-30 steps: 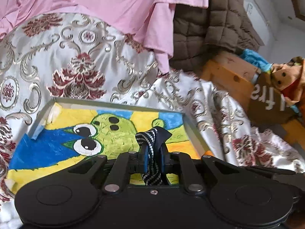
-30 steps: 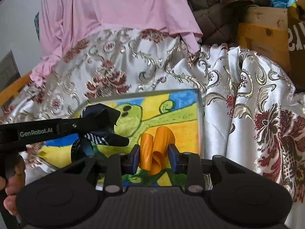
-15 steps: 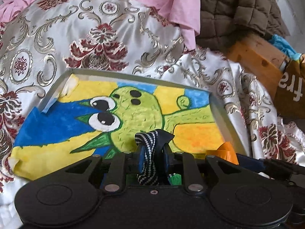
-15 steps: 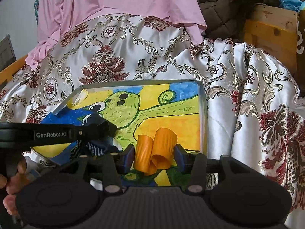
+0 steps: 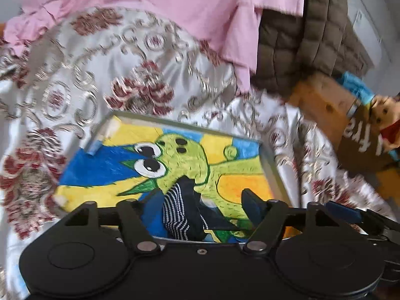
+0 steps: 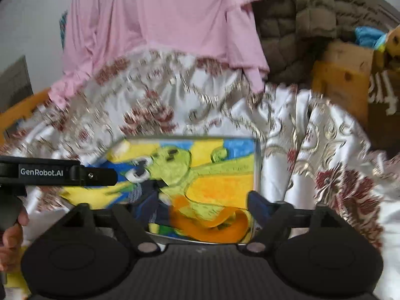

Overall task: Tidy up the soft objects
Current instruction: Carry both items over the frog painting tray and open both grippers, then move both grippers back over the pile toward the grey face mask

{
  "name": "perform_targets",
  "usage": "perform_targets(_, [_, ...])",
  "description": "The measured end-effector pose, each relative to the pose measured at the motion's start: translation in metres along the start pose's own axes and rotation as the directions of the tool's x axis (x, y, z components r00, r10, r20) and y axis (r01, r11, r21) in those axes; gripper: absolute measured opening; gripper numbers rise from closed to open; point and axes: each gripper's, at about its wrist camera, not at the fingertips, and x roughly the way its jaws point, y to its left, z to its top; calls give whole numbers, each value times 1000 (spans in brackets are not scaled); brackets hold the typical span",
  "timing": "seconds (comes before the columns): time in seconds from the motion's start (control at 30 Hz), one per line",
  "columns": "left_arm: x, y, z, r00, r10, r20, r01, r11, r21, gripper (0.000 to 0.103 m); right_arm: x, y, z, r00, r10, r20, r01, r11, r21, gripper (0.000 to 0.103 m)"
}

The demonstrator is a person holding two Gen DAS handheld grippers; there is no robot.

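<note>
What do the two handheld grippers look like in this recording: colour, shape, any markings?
Both are matte black, with two round discs and angled linkage arms carrying dark blue finger pads. The right gripper has a ribbed top surface. The left gripper has white "GenRobot.AI" lettering on its side bar. No sleeves visible.

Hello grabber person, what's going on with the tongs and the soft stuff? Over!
Left tongs and right tongs just opened. Dark striped fabric band and orange ribbon dropped in painted tray. Nothing blocking.
</note>
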Motion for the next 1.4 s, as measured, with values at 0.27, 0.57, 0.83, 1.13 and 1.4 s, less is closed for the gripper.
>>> perform_targets(0.27, [-102,-4,-6,988,-1,154,0,1000,9,102,-96,24,9,986,19,164,-19,1000,-2,103])
perform_targets(0.57, [-211,-13,-38,946,-38,323,24,999,47,102,-196,51,-12,939,38,341,-58,997,49,103])
perform_targets(0.83, [-279,-16,-84,904,-3,428,-51,992,116,102,-248,78,-61,916,30,399,-46,999,29,103])
perform_targets(1.13, [-316,8,-135,907,16,421,-116,971,211,102,-263,108,-115,932,62,357,-81,996,38,103])
perform_targets(1.4, [-316,33,-171,947,56,317,-136,962,235,102,-245,127,-149,971,86,222,-87,996,-7,103])
